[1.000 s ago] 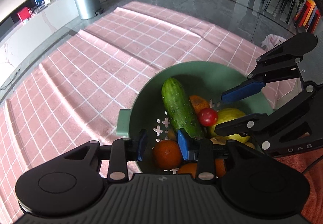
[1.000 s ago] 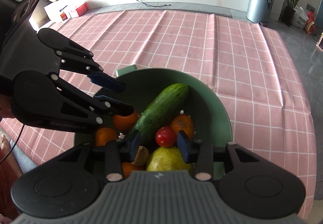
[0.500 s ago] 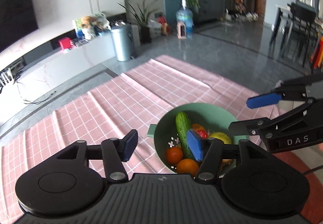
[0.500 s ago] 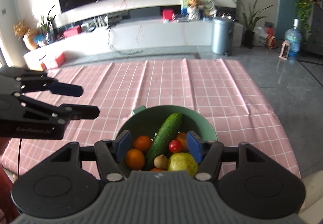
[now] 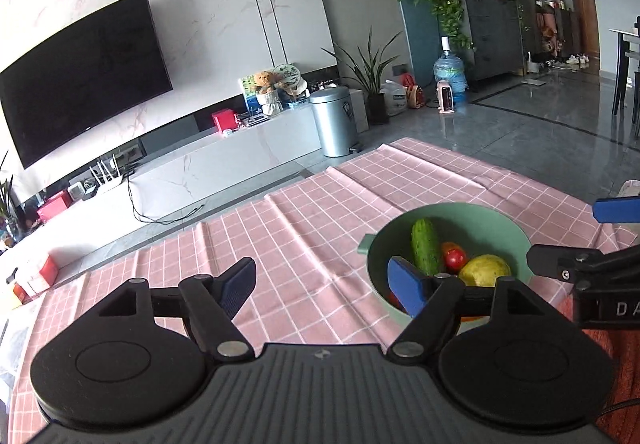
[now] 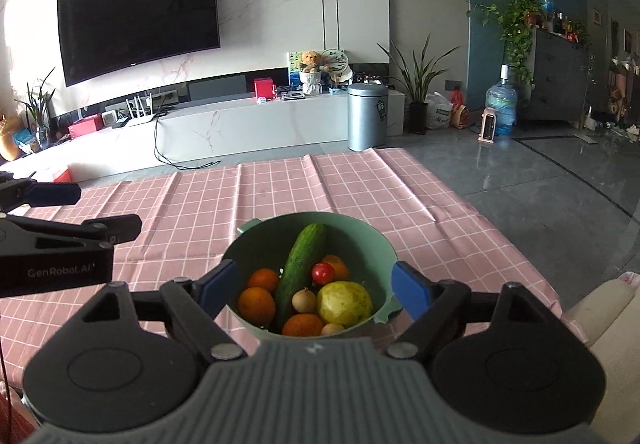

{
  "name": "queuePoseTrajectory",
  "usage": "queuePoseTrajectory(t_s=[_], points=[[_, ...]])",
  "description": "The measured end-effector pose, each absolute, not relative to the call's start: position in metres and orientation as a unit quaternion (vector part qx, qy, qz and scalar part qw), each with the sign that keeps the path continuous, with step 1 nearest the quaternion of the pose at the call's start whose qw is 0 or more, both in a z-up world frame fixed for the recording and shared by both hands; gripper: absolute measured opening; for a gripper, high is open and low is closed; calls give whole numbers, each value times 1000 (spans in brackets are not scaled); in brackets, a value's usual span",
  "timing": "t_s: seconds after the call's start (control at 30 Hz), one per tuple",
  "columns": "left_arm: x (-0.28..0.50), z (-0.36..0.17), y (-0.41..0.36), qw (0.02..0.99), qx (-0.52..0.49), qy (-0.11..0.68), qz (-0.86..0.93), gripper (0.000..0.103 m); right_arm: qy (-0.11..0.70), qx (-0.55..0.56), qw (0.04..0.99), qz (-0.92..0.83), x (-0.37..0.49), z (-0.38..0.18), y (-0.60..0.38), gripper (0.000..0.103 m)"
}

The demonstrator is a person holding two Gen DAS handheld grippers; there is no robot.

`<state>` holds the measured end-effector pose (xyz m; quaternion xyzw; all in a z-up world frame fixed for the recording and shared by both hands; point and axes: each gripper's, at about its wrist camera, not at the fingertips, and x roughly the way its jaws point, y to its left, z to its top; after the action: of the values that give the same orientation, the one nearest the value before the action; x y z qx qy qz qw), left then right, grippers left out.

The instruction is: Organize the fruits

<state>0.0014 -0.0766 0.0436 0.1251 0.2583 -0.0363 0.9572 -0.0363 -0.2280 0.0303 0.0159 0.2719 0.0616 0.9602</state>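
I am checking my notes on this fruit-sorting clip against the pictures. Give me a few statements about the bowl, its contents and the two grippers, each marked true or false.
1. The green bowl stands on a pink checked tablecloth. True.
2. The cucumber lies on the cloth beside the bowl. False: it lies inside the bowl, leaning up toward the far rim.
3. The right gripper holds the small red tomato. False: its jaws are opening with nothing gripped; the tomato sits in the bowl.
4. The left gripper holds nothing. True: its jaws are opening over bare cloth.
5. A yellow-green fruit rests at the near side of the bowl. True.
6. The bowl holds only one orange fruit. False: several are in it.
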Motion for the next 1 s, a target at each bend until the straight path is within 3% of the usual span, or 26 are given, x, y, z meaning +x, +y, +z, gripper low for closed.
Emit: queuePoseTrajectory(t_s=[0.43,1.0], points=[[-12,0,-62,942,73,328,-16,88,303,24,952,42,-41,-17,-224,81],[-12,-10,-47,937,55,345,-8,88,287,16,957,35,-45,-20,-216,81]])
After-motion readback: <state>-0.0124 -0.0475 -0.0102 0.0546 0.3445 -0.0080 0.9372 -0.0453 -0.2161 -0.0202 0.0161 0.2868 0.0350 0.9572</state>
